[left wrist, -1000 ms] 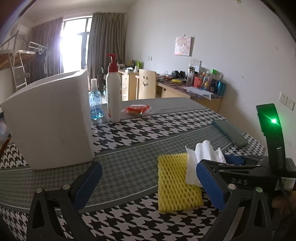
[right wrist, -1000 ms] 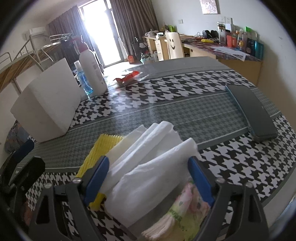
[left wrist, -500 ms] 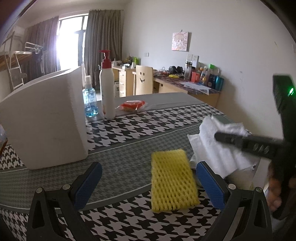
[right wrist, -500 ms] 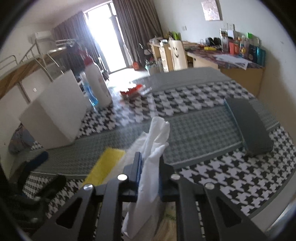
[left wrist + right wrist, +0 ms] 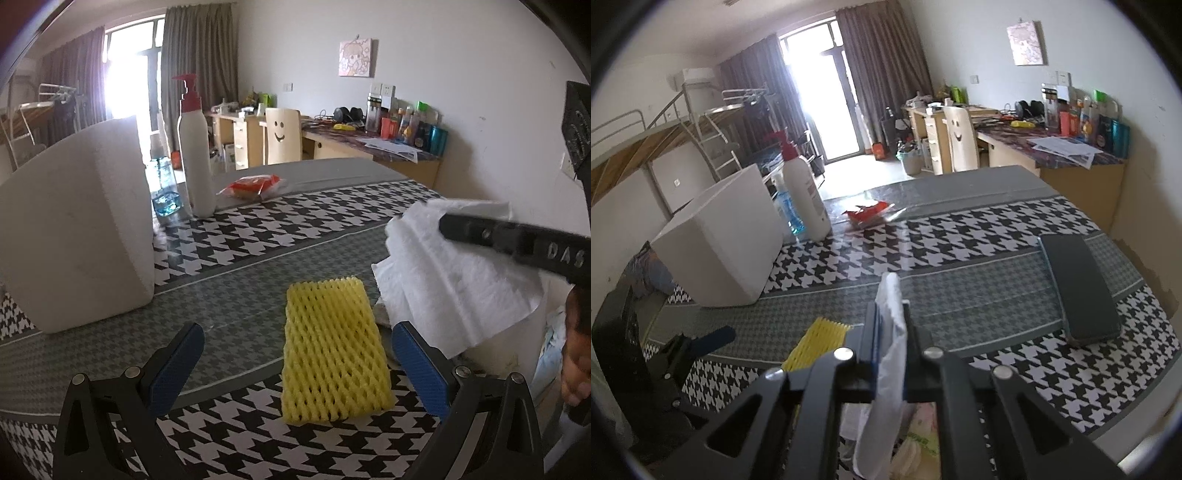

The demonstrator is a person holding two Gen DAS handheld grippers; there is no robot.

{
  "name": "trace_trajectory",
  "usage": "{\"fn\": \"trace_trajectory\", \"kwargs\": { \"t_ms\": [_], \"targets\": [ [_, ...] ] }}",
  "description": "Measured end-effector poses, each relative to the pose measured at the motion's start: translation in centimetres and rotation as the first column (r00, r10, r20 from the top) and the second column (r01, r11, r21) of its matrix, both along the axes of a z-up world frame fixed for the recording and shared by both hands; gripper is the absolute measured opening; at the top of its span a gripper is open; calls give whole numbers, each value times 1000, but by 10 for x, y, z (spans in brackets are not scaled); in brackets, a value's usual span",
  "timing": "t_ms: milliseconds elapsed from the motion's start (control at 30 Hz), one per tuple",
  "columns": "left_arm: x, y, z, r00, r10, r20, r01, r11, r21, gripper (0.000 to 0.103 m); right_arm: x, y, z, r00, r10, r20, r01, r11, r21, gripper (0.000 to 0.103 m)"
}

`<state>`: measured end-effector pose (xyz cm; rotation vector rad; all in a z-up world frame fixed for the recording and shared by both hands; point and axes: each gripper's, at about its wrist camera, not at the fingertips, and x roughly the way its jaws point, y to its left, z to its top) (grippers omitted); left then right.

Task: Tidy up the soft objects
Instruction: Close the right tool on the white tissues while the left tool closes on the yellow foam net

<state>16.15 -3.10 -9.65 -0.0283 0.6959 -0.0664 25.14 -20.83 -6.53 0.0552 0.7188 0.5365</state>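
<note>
Right claw (image 5: 889, 334) — clamped tight on our white tissue (image 5: 892, 295), lifted above the surface's (image 5: 258, 236) near edge. Left claw (image 5: 295, 363) — spread wide, straddling the yellow foam net (image 5: 332, 350), empty.

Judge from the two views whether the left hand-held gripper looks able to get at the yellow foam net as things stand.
Probably yes. The left hand-held gripper is open, and the yellow foam net lies flat on the table between its fingers with nothing on top. The white tissue, held up by the right hand-held gripper, hangs off to one side.
</note>
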Motion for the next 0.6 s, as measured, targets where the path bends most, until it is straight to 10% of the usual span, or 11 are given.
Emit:
{"fn": "trace_trajectory", "kwargs": {
  "t_ms": [167, 300, 600],
  "targets": [
    [8, -6, -6, 999, -22, -32, 23, 1000, 13, 102, 4, 9, -9, 999, 19, -26, -20, 999, -38, 14],
    [13, -8, -13, 996, -41, -75, 41, 999, 6, 88, 4, 6, -13, 999, 12, -33, -14, 999, -51, 57],
    [22, -11, -28, 982, -69, -175, 67, 998, -19, 54, 2, 7, -21, 998, 23, -53, -26, 998, -56, 58]
  ]
}}
